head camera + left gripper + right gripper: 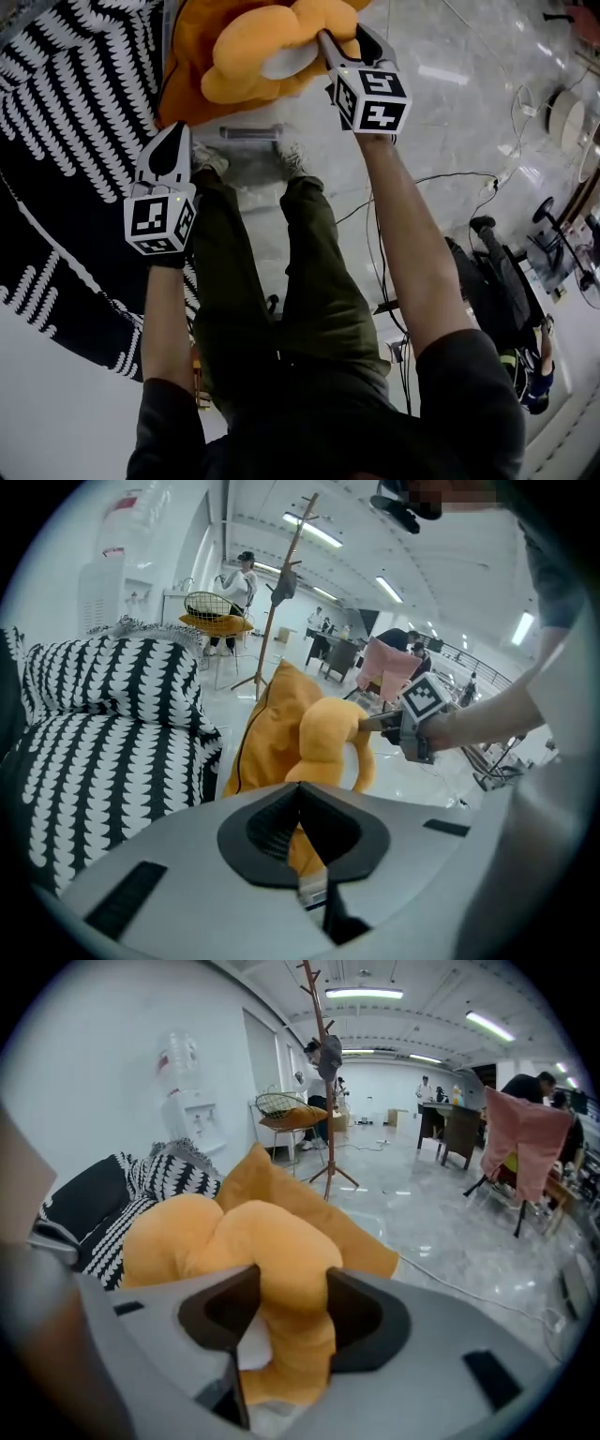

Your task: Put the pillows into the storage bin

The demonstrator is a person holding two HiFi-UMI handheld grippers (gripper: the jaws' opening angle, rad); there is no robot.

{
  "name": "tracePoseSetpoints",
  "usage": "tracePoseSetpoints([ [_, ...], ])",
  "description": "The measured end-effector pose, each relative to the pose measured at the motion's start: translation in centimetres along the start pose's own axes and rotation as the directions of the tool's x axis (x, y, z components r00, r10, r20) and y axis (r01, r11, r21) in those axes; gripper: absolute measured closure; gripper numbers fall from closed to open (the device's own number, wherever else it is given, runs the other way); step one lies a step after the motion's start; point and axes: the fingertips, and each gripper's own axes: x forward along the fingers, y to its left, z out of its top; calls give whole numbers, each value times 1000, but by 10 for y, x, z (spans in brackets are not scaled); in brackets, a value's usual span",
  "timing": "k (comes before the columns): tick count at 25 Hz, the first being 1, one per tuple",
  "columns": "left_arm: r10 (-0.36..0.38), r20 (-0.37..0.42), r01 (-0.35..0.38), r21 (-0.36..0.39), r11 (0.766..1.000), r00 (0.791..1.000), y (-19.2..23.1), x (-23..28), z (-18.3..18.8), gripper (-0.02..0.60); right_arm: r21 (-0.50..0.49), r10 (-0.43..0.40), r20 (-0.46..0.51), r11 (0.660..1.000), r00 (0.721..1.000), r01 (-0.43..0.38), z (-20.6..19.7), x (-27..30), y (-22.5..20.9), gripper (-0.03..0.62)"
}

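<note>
Right claw (286,1305) is clamped on a fold of the orange pillow (187,1232), whose bulk lies ahead of it. Left of the pillow hangs the left claw (174,141), tips together, empty, beside the patterned sofa (66,112). No bin shows.

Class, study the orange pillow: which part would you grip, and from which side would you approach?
Probably the raised corner of the orange pillow: it tapers flat, so fingers coming from above can straddle it. The plump middle just bunches up, as in the right gripper.
</note>
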Motion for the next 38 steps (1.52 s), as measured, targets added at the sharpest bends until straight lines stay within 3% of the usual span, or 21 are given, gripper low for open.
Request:
tracePoseSetpoints([
  [4,0,13,0,5,1000,1000,-8,2,3,578,-3,-10,0,1000,1000,10,-24,-28,2,393],
  [9,-5,34,4,30,1000,999,-33,11,42,579,16,2,-18,1000,1000,-2,-29,-52,-12,393],
  [13,-5,68,2,46,999,998,-41,-17,67,578,-99,59,-103,993,993,-69,-22,-53,7,331],
  [15,0,85,-4,48,999,996,-35,-31,70,578,-166,30,-109,985,994,-48,-8,-51,12,284],
  [19,8,102,-13,49,999,995,-28,-38,75,578,-232,-37,7,972,999,38,36,-66,9,285],
  [25,12,160,-24,69,997,987,-56,-73,117,578,-224,87,151,973,985,-52,80,-149,46,326],
  [29,1,207,-21,96,995,978,-83,-123,158,578,-233,122,213,970,969,-71,111,-224,75,340],
  [38,-29,322,-38,202,979,946,-152,-251,258,578,-275,119,378,961,918,-12,212,-381,93,483],
])
